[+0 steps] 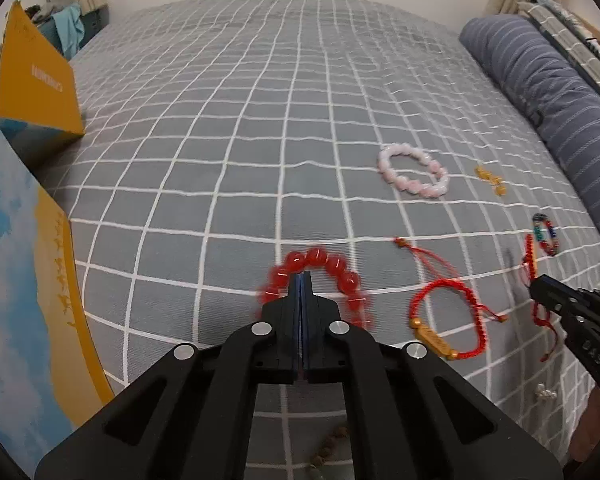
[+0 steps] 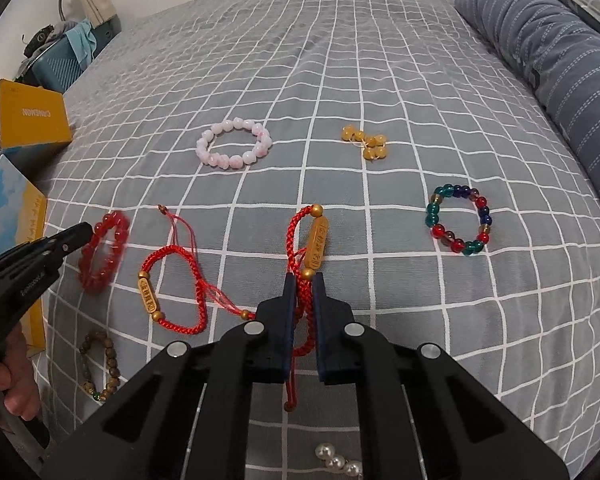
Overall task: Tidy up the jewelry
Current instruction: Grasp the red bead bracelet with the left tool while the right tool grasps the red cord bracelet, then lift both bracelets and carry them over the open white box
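My left gripper (image 1: 302, 277) is shut on a red bead bracelet (image 1: 332, 266) and holds it above the grey checked bedspread (image 1: 228, 120); the bracelet also shows in the right wrist view (image 2: 102, 250). My right gripper (image 2: 303, 280) is shut on a red braided cord bracelet with a gold charm (image 2: 316, 242). A second red cord bracelet with a gold charm (image 2: 172, 294) lies between them. A pink bead bracelet (image 2: 234, 142), yellow beads (image 2: 366, 142) and a multicoloured bead bracelet (image 2: 458, 220) lie farther off.
A brown bead bracelet (image 2: 100, 366) and white pearls (image 2: 338, 462) lie near the front. A yellow and blue box (image 1: 32, 280) and its lid (image 1: 36, 76) stand at the left. A blue striped pillow (image 2: 548, 60) lies at the right.
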Available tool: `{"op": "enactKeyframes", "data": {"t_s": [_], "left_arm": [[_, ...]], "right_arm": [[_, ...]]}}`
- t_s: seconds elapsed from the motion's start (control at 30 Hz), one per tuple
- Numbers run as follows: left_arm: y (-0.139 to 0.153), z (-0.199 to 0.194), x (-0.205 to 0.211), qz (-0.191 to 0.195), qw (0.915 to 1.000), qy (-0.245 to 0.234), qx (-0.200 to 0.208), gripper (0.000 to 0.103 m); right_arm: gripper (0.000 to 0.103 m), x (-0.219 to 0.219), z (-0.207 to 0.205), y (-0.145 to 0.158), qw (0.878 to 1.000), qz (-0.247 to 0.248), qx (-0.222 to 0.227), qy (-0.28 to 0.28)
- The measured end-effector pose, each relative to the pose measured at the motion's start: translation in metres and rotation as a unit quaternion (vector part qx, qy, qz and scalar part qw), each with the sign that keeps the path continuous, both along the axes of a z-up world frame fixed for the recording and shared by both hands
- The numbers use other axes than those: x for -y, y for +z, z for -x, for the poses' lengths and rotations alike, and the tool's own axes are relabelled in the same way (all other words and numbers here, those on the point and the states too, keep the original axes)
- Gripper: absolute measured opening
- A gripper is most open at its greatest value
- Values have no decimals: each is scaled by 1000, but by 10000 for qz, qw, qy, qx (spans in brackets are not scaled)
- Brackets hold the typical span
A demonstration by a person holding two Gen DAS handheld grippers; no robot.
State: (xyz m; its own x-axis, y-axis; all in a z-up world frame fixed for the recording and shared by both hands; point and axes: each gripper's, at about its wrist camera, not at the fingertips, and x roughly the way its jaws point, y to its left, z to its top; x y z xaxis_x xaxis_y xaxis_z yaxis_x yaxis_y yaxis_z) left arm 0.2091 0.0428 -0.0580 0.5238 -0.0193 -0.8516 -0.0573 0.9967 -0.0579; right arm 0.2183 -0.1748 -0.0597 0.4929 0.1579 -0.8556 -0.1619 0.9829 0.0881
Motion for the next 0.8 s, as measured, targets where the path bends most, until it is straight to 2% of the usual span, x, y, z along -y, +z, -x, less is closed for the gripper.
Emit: {"op": "enactKeyframes", "data": {"t_s": [0.37,0.5,0.57,0.6,0.63,0.8], "left_arm": [[21,13,9,-63,9998,-70,194,0],[15,9,1,-102,9998,93,157,4],[6,8,-1,-173,9997,131,75,20],[4,8,-3,-163,9997,160,69,35],[1,8,-4,-146,9997,196,98,42],[-14,1,-4,-262,9995,161,-41,42]], "right_arm": [[7,6,11,13,9998,-36,168,-63],[7,9,15,15,9998,-48,197,-62],[7,9,16,13,9998,-41,167,-67],[7,10,16,12,9998,-42,158,-65],[7,10,16,12,9999,-42,150,-59],[7,9,12,8,9999,-53,89,-58]]}}
